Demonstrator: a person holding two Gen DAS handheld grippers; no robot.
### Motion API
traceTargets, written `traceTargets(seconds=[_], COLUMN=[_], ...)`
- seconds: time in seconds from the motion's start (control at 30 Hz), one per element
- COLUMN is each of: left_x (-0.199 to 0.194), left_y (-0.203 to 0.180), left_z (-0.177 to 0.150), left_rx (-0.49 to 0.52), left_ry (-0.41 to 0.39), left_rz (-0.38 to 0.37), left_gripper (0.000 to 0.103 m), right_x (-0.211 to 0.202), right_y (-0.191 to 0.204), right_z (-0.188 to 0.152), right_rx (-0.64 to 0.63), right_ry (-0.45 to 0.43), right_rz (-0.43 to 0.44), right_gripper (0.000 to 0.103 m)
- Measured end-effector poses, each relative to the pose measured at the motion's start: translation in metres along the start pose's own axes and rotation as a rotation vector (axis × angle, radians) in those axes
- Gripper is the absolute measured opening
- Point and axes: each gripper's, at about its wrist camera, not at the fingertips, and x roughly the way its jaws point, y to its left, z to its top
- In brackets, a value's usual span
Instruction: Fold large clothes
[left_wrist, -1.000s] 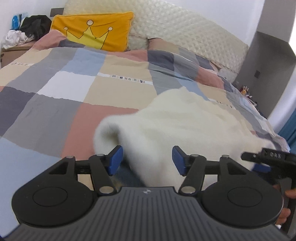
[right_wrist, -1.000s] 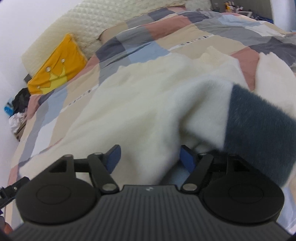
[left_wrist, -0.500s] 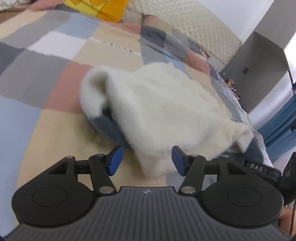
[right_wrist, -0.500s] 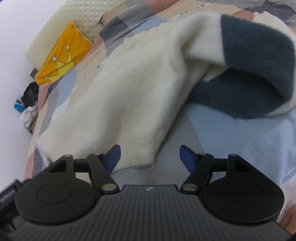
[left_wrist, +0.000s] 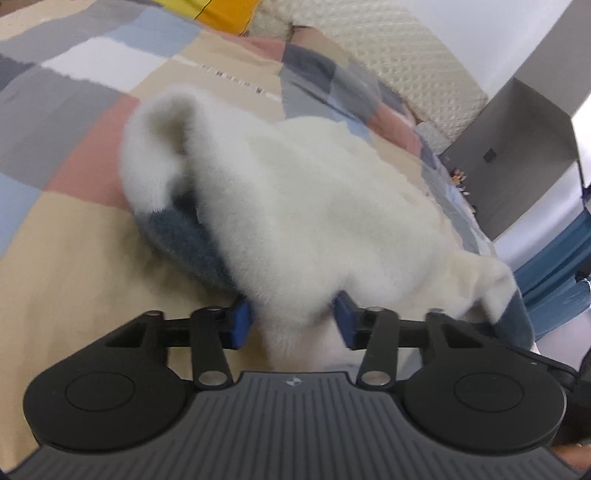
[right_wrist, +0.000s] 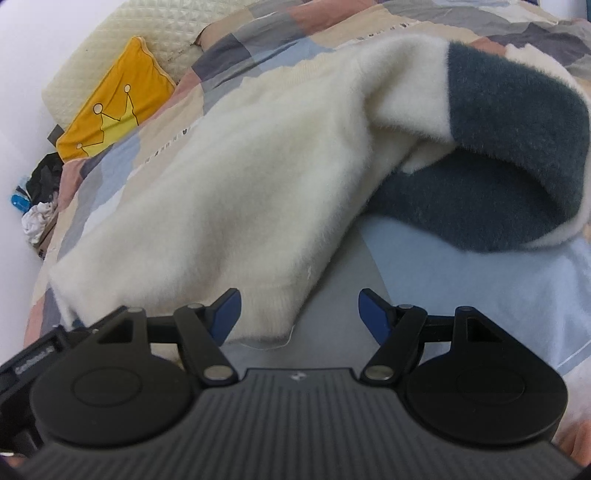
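A fluffy cream sweater (left_wrist: 314, 206) with dark blue-grey cuffs (left_wrist: 184, 240) lies on the patchwork duvet (left_wrist: 74, 258). My left gripper (left_wrist: 293, 325) has a thick fold of the sweater's near edge between its blue pads; the jaws are closing and the fabric fills the gap, touching both pads. In the right wrist view the sweater (right_wrist: 229, 192) spreads up to the left, with a sleeve and its dark cuff (right_wrist: 517, 122) curled over at the right. My right gripper (right_wrist: 299, 314) stands open just above the hem corner, whose fabric lies by its left finger only.
A yellow crown pillow (right_wrist: 114, 114) leans on the cream quilted headboard (left_wrist: 406, 55) at the bed's far end. A grey cabinet (left_wrist: 517, 155) and blue curtain (left_wrist: 554, 273) stand beside the bed. A heap of clothes (right_wrist: 40, 195) sits past the bed's far corner.
My left gripper has sunk onto the sweater's near edge and its jaws have narrowed around the fabric. The sleeve has dropped onto the bed, and the hem now lies at my right gripper's fingers.
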Motion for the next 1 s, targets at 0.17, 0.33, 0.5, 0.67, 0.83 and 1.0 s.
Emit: traceTargets(seconds=[0.17,0.33,0.5,0.67,0.83,1.0], left_x=[-0.005,-0.037,-0.057,-0.063,-0.065,-0.070], left_y=[0.004,-0.005,-0.003,-0.001,0.002,0.009], left_z=[0.004,0.015,0.027,0.033,0.035,0.039], left_rx=[-0.062,-0.093,-0.163,-0.169,-0.191,-0.221], left_ry=[0.014,-0.031,-0.079,-0.081,-0.088,-0.106], left_rz=[-0.019,-0.156,-0.269,-0.274,-0.299,-0.332], left_gripper=[0.022,0.020,0.018,0.018,0.018,0.017], right_x=[-0.002,-0.014,-0.031,-0.049,-0.049,-0.046], right_y=[0.000,0.006,0.018,0.031,0.048,0.073], right_z=[-0.002,0.000,0.001,-0.004,-0.017,-0.034], right_rx=[0.000,-0.043,-0.104,-0.205,-0.309,-0.466], right_ry=[-0.010,-0.094,-0.185,-0.240,-0.214,-0.186], right_rz=[0.004,0.024,0.126,0.162,0.214,0.228], right_gripper=[0.072,0.072,0.072,0.072,0.072,0.072])
